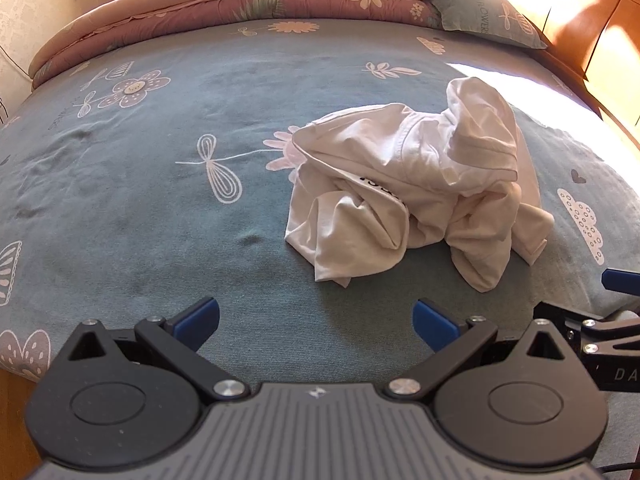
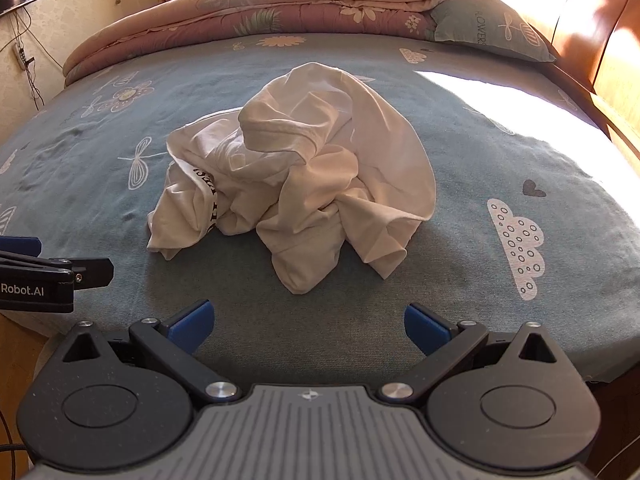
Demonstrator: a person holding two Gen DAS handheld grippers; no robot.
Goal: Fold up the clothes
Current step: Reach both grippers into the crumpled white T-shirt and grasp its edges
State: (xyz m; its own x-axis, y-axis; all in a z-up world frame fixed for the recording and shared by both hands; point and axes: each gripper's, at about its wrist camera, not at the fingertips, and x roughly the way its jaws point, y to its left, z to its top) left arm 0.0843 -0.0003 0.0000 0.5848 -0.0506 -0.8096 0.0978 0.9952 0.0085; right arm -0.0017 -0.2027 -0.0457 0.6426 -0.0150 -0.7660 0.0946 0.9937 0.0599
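left wrist view: the left gripper (image 1: pixel 316 324) hangs over the near edge of the bed, its blue fingers (image 1: pixel 198 322) spread wide with nothing between them.
right wrist view: the right gripper (image 2: pixel 308 328) is held the same way, blue fingers (image 2: pixel 192 328) wide apart and empty.
shirt: a white shirt (image 2: pixel 292 176) lies crumpled in a heap on the bed, ahead of both grippers and touching neither; black lettering shows in a fold on its left side, too creased to read.
shirt position: in the left wrist view the heap (image 1: pixel 416 188) sits right of centre; in the right wrist view it sits near centre.
bed: a blue-grey sheet (image 2: pixel 460 184) printed with flowers, clouds and a heart covers it; strong sunlight falls on the far right part.
far end: a folded pink floral quilt (image 2: pixel 280 4) lies across the far end, a blue-grey pillow (image 2: pixel 492 28) at its right end.
surroundings: wooden panels (image 2: pixel 600 36) stand along the right side.
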